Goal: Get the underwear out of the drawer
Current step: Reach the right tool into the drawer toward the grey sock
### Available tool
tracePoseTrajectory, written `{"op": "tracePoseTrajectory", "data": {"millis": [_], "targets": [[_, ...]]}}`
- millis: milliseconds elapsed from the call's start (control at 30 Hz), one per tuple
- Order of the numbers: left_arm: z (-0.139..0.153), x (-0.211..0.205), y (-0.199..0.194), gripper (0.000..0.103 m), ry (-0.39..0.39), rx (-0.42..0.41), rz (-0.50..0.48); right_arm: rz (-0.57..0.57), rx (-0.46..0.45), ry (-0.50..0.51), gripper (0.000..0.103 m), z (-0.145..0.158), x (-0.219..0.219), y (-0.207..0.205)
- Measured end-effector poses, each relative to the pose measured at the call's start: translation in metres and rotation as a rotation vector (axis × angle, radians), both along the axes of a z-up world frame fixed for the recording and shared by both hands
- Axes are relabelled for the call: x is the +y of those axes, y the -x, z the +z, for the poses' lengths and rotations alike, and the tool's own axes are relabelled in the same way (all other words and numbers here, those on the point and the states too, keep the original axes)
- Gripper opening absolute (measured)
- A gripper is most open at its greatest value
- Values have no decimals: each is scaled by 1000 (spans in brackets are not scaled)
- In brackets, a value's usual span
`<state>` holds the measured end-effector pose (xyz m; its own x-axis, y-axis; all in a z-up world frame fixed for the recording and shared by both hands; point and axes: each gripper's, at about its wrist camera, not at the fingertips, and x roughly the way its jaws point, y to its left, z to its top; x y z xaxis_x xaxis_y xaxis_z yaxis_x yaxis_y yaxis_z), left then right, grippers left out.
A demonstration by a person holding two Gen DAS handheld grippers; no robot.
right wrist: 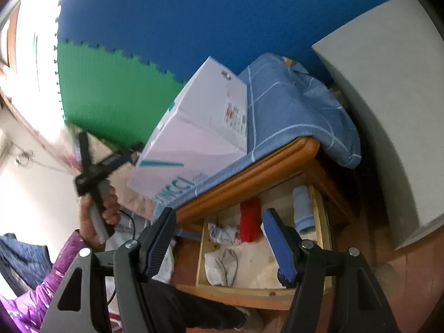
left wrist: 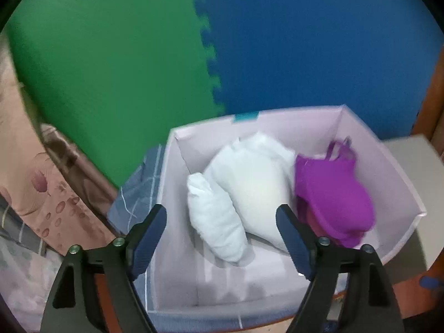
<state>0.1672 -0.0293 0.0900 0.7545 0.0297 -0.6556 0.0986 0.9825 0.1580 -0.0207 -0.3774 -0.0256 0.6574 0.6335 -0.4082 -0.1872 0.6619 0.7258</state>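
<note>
A pale pink cardboard box point(left wrist: 388, 177) holds two white rolled pieces point(left wrist: 216, 222) and a purple piece of underwear point(left wrist: 330, 191) at its right side. My left gripper point(left wrist: 220, 213) hangs open just above the box's near part, and its pads touch nothing. In the right wrist view a wooden drawer point(right wrist: 236, 288) stands pulled out. It holds a red roll point(right wrist: 251, 219), a light blue roll point(right wrist: 302, 208) and crumpled white and grey pieces point(right wrist: 222, 266). My right gripper point(right wrist: 219, 222) is open above the drawer, empty.
The box point(right wrist: 194, 138) sits on a blue checked cloth point(right wrist: 291, 116) over the wooden nightstand point(right wrist: 249, 174). A hand point(right wrist: 108, 208) in a purple sleeve holds the left gripper point(right wrist: 106, 149) beside the box. Green and blue foam mats cover the wall. A grey panel point(right wrist: 388, 111) stands at right.
</note>
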Motion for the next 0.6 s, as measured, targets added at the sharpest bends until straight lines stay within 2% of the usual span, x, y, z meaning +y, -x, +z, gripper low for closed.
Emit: {"op": "tracePoseTrajectory", "data": {"millis": [67, 133, 200, 267, 367, 400, 500, 600], "targets": [[10, 12, 34, 87, 66, -101, -8, 56, 6, 15, 67, -1, 10, -2], [14, 28, 69, 101, 127, -185, -1, 126, 40, 31, 67, -6, 25, -6], [12, 41, 97, 102, 178, -230, 4, 195, 78, 86, 67, -12, 43, -11], [2, 57, 121, 102, 221, -216, -20, 278, 124, 146, 67, -20, 65, -17], [-19, 76, 143, 102, 205, -176, -18, 390, 214, 279, 67, -40, 96, -31], [-26, 81, 148, 102, 207, -156, -21, 425, 252, 361, 67, -51, 108, -39], [-52, 100, 158, 102, 287, -86, -16, 517, 300, 607, 67, -76, 135, -49], [-78, 119, 161, 102, 394, -27, 31, 567, 356, 704, 67, -98, 144, -57]]}}
